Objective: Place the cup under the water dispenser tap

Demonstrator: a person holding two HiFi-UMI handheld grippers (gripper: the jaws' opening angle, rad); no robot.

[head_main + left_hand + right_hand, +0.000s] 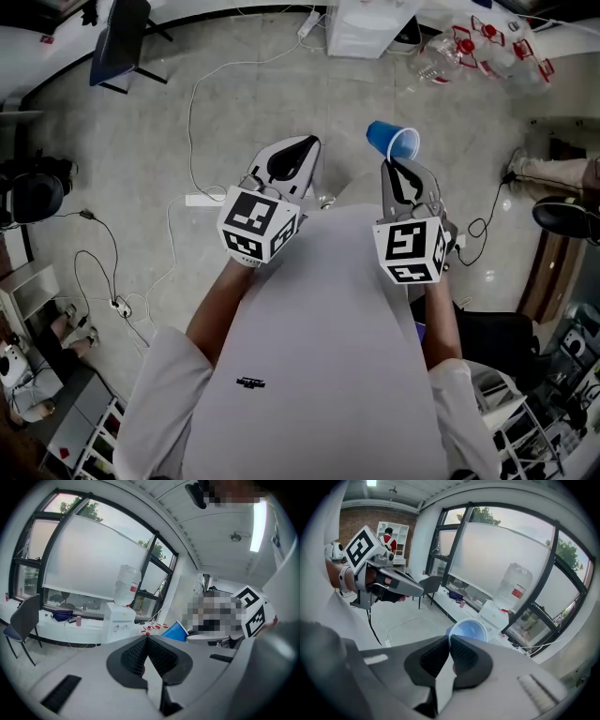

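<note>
Covering near rim of blue cup (470,629): clamped right tongs (449,639).

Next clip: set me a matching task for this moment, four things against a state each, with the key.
Things:
1. blue plastic cup
2. left gripper
3. right gripper
4. white water dispenser

States:
A. jaws together, nothing between them
B. standing with a clear bottle on top
C. jaws clamped on a rim
D. carried in the air by its rim

Pairs: 1-D, 2-A, 3-C, 4-B
</note>
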